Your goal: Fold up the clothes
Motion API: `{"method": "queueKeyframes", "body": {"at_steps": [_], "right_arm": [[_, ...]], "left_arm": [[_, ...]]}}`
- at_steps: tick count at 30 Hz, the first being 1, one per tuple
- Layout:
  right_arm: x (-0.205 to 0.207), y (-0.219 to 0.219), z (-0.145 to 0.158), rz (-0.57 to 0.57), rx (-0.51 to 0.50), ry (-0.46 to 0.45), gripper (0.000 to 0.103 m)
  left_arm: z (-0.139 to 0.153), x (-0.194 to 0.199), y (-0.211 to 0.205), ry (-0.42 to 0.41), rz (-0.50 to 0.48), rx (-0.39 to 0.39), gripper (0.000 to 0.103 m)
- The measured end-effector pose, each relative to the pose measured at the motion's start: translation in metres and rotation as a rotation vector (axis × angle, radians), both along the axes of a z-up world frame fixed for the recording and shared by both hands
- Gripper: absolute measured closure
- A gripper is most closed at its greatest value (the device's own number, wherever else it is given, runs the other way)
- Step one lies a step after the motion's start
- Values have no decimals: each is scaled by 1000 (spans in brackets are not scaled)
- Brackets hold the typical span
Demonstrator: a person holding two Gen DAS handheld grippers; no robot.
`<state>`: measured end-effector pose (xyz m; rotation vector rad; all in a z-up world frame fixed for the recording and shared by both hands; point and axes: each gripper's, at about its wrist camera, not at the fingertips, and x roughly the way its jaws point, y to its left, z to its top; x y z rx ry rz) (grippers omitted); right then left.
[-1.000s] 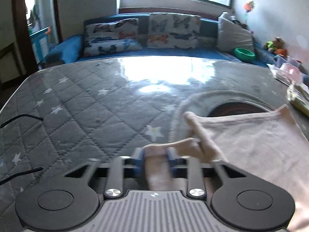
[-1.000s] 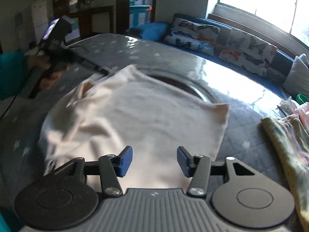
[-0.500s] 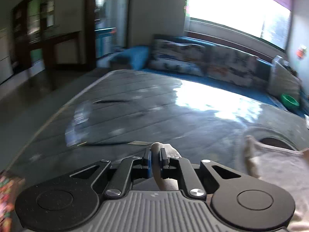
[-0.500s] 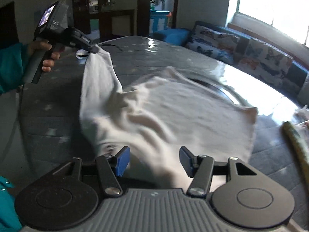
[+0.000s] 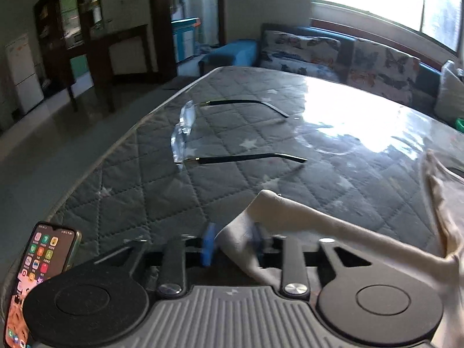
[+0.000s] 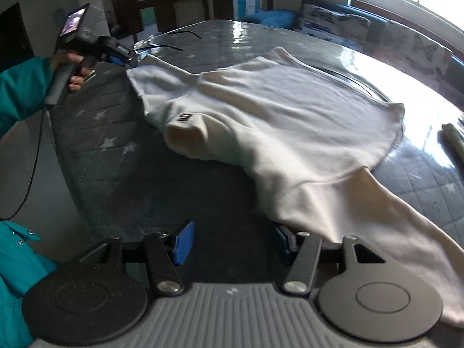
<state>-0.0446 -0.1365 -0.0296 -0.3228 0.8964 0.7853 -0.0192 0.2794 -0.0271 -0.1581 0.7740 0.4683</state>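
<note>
A cream long-sleeved top (image 6: pixel 284 107) lies spread across the grey quilted table (image 6: pixel 95 150). One sleeve stretches toward my left gripper (image 6: pixel 127 59), seen at the far left of the right wrist view. In the left wrist view my left gripper (image 5: pixel 233 243) has its blue pads part open with the sleeve end (image 5: pixel 243 237) lying between them; the sleeve (image 5: pixel 333 226) trails off right. My right gripper (image 6: pixel 232 242) is open and empty at the near table edge, with the other sleeve (image 6: pixel 377 220) draped beside its right finger.
A pair of glasses (image 5: pixel 185 133) lies on the table ahead of the left gripper. A phone (image 5: pixel 37 272) leans at the near left edge. A sofa with patterned cushions (image 5: pixel 348 55) stands behind the table. Patterned fabric (image 6: pixel 453 142) lies at the right.
The left gripper pulled the sleeve out to the left and lowered it to the table, and its pads have parted. The top now lies flatter. The right gripper stays open.
</note>
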Motion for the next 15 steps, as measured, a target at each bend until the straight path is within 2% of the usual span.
{"method": "queueKeyframes", "body": {"at_steps": [4,8,11,15], "right_arm": [[11,-5,14,-30,24,-67,45],[34,-8,24,-69,67,-95,45],[59,-10,18,-139,124,-36,45],[88,-19,-1,-254,236,99,45]], "left_arm": [[12,-12,-16,-25,-78,26,62],[26,-30,-59,-65,-290,47,61],[29,-42,-107,-90,-508,30,58],[26,-55,-165,-98,-748,-15,54]]}}
